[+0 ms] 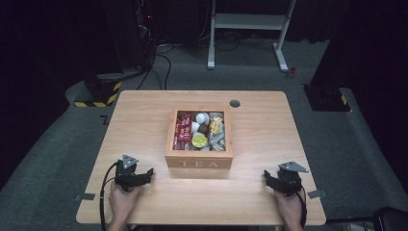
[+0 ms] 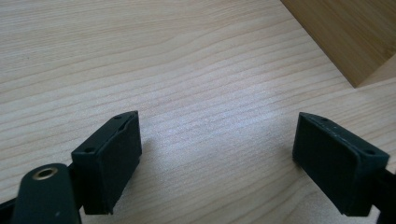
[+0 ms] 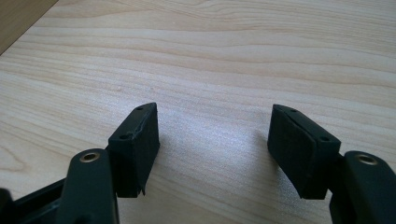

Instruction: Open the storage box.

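Tea box (image 1: 199, 161) sits at the middle of the counter (image 1: 139, 120), lid off, "TEA" face toward me; I take it as my landmark. Inside it, red sachets (image 1: 182, 131) fill the left compartment, a white capsule (image 1: 200, 118) and a yellow-topped one (image 1: 199, 140) lie in the middle, pale and yellow packets (image 1: 217, 130) on the right. My left hand-held gripper (image 1: 144, 174) rests on the counter near the box's front-left corner, apart from it, jaws spread wide with nothing between them; in the left gripper view the pads (image 2: 109, 163) frame bare wood, and the box's corner (image 2: 345, 37) shows at upper right, so I am angled toward it. My right hand-held gripper (image 1: 271, 179) lies off the box's front-right corner, also apart, jaws standing open and empty over bare wood, pads (image 3: 301, 149) clean; a sliver of the box wall (image 3: 18, 14) sits at upper left in the right gripper view. Both tools flank the box and point inward, which I judge a ready stance: open jaws because the next pick would come from the box, low hands for steadiness. Nothing lifted yet.
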Available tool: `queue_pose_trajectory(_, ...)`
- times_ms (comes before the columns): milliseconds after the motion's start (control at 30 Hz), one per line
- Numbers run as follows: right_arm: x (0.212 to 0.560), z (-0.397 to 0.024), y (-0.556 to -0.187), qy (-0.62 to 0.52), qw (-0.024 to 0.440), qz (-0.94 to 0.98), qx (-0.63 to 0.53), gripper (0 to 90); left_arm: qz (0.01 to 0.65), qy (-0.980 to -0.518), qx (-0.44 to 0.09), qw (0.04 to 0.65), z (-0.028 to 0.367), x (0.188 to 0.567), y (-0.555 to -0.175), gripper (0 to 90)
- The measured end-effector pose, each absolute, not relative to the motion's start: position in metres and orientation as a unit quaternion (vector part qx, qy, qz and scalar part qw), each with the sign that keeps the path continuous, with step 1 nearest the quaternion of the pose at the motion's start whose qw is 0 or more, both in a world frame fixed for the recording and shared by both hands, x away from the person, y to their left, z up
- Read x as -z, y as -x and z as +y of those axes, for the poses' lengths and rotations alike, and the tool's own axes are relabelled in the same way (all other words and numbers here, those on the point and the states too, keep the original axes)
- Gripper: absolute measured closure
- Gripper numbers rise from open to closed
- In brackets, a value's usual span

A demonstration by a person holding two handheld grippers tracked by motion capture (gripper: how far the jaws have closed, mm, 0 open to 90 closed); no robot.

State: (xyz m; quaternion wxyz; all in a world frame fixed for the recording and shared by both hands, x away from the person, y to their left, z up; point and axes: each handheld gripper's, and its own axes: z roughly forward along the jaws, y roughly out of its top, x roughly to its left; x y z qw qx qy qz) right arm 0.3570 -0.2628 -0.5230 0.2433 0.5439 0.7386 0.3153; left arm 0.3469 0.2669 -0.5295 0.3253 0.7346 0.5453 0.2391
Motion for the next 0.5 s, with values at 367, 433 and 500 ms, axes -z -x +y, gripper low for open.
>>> queue_pose_trajectory(367, 0.5231, -0.2634, -0.3581, -0.543, 0.242, 0.740, -0.315, 32.2, 0.547, -0.734, -0.239, 0.325, 0.2658, 0.5292, -0.3465, 16.9)
queue_pose_trajectory(433, 0.5230, -0.2633, -0.3580, -0.544, 0.242, 0.739, -0.315, 32.2, 0.547, -0.734, -0.239, 0.325, 0.2658, 0.5292, -0.3465, 16.9)
queue_pose_trajectory(500, 0.5230, -0.2633, -0.3580, -0.544, 0.242, 0.739, -0.315, 32.2, 0.547, -0.733, -0.239, 0.325, 0.2658, 0.5292, -0.3465, 16.9)
